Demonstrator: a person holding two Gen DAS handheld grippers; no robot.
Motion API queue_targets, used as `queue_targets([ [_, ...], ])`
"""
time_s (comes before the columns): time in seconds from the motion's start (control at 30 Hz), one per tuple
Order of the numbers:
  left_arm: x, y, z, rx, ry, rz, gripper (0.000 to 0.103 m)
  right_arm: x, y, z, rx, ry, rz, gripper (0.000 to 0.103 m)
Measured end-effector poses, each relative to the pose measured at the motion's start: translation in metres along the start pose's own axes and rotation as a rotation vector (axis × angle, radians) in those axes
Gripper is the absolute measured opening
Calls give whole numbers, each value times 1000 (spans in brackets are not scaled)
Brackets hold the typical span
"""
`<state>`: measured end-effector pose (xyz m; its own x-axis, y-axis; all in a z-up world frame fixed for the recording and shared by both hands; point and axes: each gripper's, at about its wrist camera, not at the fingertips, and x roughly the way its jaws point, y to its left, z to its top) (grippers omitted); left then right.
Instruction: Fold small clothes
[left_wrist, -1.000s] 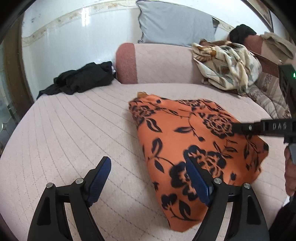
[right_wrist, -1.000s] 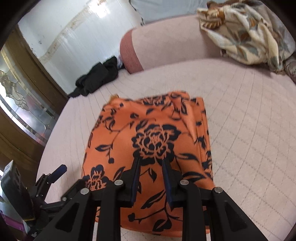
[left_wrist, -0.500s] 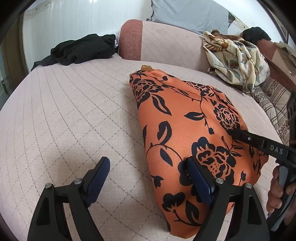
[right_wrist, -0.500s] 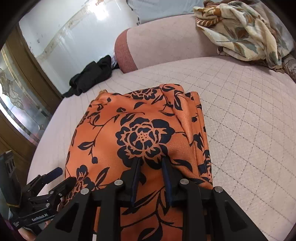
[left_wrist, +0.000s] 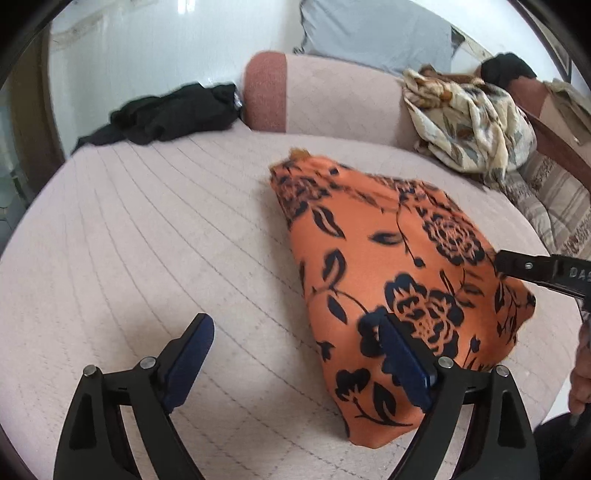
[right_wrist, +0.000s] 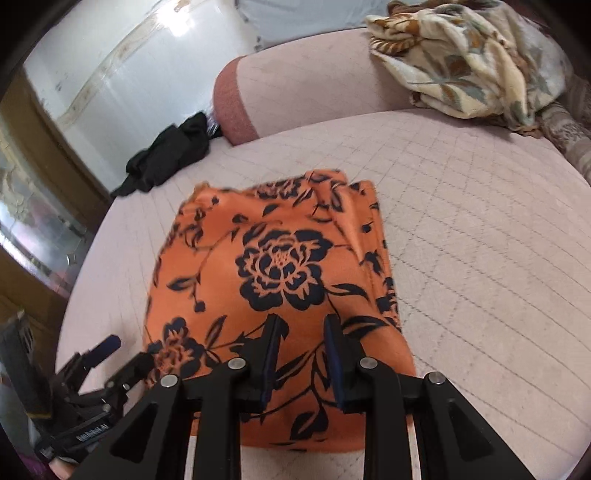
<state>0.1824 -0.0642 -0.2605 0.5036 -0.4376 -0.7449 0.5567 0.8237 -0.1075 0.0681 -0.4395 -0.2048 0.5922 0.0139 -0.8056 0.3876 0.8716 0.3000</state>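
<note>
An orange garment with a black flower print (left_wrist: 373, 258) lies folded on the pink quilted cushion (left_wrist: 147, 240). My left gripper (left_wrist: 295, 336) is open, its right finger over the garment's near left edge, its left finger over bare cushion. My right gripper (right_wrist: 301, 332) hovers over the garment's near edge (right_wrist: 280, 258); its jaws are nearly closed with a narrow gap, and no fabric is visibly pinched. The right gripper's finger shows in the left wrist view (left_wrist: 535, 271), and the left gripper shows in the right wrist view (right_wrist: 110, 354).
A black garment (left_wrist: 166, 114) lies at the back left by the pink bolster (left_wrist: 332, 99). A cream floral blanket (left_wrist: 469, 122) is heaped at the back right. A grey pillow (left_wrist: 373, 33) leans on the wall. A wooden cabinet (right_wrist: 33, 206) stands left.
Both grippers have pulled back and up a little from the garment. The jaws have kept their width. The garment has stayed in place.
</note>
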Motion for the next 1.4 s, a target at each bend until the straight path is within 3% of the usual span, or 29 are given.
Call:
queue_targets([
  [0.1,6,2,0,1,18,20,91,-9,-5,1,33,-31,6,28],
  [0.17,20,-5,-5,47,66,40,91,5,-8,-5,42,37,2,35],
  [0.2,21,-9,-7,61,55,39,91,16,-10,-10,35,76,-20,35],
  [0.37,13,-25,-8,171,-1,92,91,14,-6,-11,11,49,-45,37],
  [0.63,11,-11,4,55,-20,81,91,-3,-13,10,59,-12,33,37],
  [0.77,24,-16,-3,74,30,60,91,21,-11,0,8,83,-5,38],
  [0.9,18,-22,-4,135,1,81,91,19,-10,0,-6,67,-3,38],
  [1.0,16,-18,-4,117,5,60,91,11,-18,7,42,66,34,38],
  [1.13,17,-7,4,65,27,29,91,-2,-35,15,108,-5,78,38],
  [1.23,19,4,10,27,30,38,91,-6,-52,19,170,-43,94,78],
  [1.4,26,24,16,-52,58,42,91,-5,-85,18,265,-83,161,78],
])
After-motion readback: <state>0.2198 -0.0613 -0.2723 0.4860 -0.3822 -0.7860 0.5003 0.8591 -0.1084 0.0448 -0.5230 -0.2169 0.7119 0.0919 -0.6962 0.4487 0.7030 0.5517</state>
